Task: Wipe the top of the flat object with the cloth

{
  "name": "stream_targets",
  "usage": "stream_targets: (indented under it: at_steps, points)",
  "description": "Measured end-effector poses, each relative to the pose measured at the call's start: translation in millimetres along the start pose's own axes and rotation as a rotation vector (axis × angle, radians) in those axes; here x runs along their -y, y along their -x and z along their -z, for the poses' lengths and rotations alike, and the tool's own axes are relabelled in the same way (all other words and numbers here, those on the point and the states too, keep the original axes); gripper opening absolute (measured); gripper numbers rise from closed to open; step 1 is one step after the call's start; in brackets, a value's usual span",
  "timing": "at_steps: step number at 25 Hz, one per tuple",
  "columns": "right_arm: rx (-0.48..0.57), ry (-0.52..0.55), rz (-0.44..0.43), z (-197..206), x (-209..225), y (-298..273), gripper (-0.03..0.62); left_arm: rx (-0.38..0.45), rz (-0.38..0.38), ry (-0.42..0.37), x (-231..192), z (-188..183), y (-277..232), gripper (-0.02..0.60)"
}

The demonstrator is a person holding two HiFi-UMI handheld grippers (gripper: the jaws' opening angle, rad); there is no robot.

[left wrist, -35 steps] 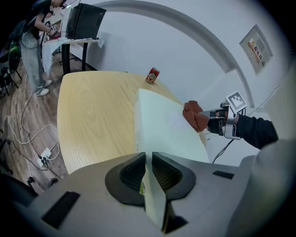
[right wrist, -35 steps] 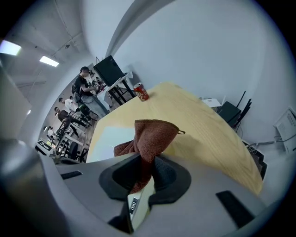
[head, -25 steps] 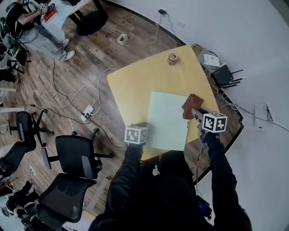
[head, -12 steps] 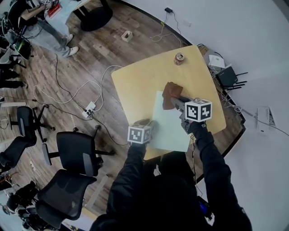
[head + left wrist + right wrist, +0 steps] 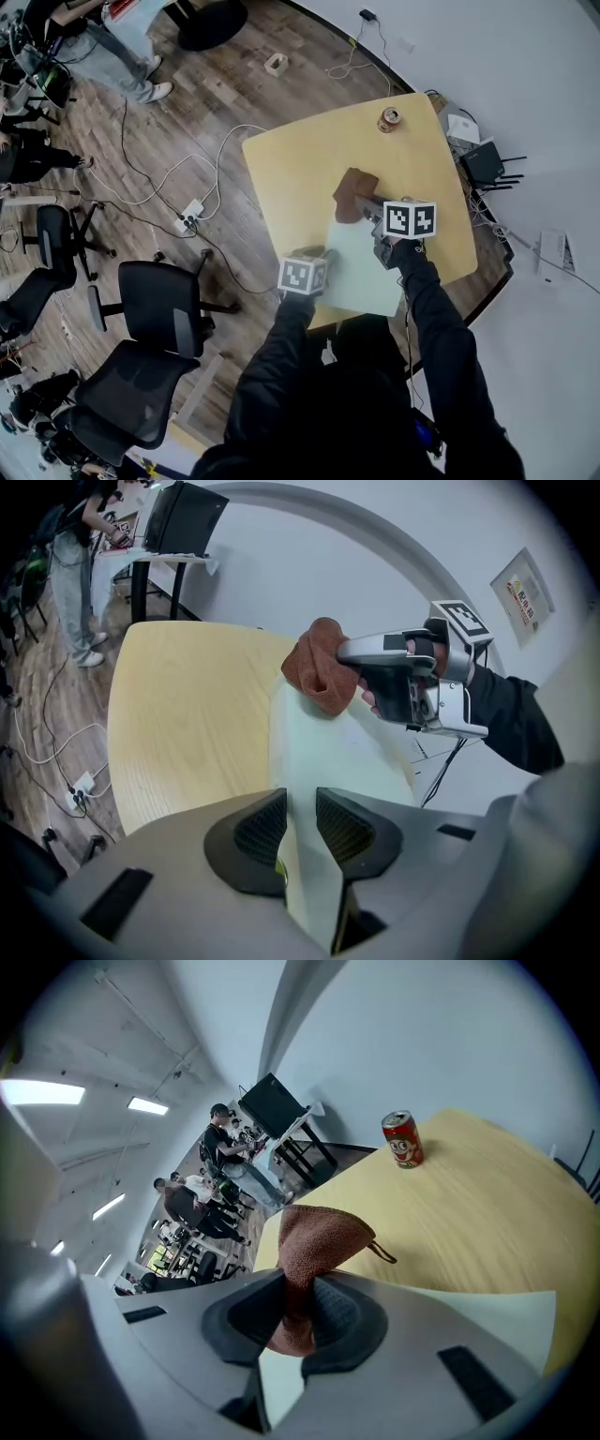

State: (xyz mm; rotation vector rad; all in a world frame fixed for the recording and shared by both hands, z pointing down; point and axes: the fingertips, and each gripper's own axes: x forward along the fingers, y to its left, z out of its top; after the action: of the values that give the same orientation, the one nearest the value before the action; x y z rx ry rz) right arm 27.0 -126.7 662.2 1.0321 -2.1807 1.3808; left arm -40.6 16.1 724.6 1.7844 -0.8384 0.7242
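Note:
A pale green flat sheet (image 5: 361, 272) lies on the yellow table (image 5: 291, 169) near its front edge. My left gripper (image 5: 322, 257) is shut on the sheet's near left edge; in the left gripper view the sheet (image 5: 328, 752) runs between the closed jaws of my left gripper (image 5: 300, 825). My right gripper (image 5: 371, 205) is shut on a brown cloth (image 5: 353, 195), which rests at the sheet's far left corner. The right gripper view shows the cloth (image 5: 317, 1237) bunched in the jaws of my right gripper (image 5: 298, 1312). The cloth (image 5: 319, 663) also appears in the left gripper view.
A red drink can (image 5: 389, 119) stands near the table's far corner, also seen as the can (image 5: 403, 1140). Black office chairs (image 5: 159, 309) and floor cables (image 5: 187, 211) are to the left. A router (image 5: 487, 161) sits right of the table. A person (image 5: 112, 56) stands far off.
My right gripper has dragged the cloth leftward across the sheet, from its far right corner to its far left corner. The left gripper still holds the sheet's edge.

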Motion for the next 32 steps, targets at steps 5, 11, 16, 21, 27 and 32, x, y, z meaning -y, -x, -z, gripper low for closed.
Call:
stream_targets:
  at_steps: [5, 11, 16, 21, 27, 32]
  points:
    - [0.013, -0.031, 0.069, 7, 26, 10, 0.071, -0.028, 0.005, 0.005, 2, 2, 3, 0.117]
    - [0.019, -0.05, 0.123, 12, 53, 30, 0.071, -0.016, -0.01, 0.0, 1, 0, 3, 0.117]
    - [0.025, -0.066, 0.16, 21, 74, 51, 0.071, -0.02, -0.024, -0.004, 0, 1, 2, 0.117]
    - [0.025, -0.072, 0.203, 28, 95, 75, 0.071, -0.018, -0.027, 0.0, 3, 1, 3, 0.117]
    - [0.031, -0.079, 0.246, 35, 117, 100, 0.071, -0.011, -0.03, 0.0, 4, 0, 3, 0.117]
    - [0.034, -0.086, 0.283, 42, 139, 123, 0.071, -0.013, -0.052, -0.004, 5, -1, 0, 0.115]
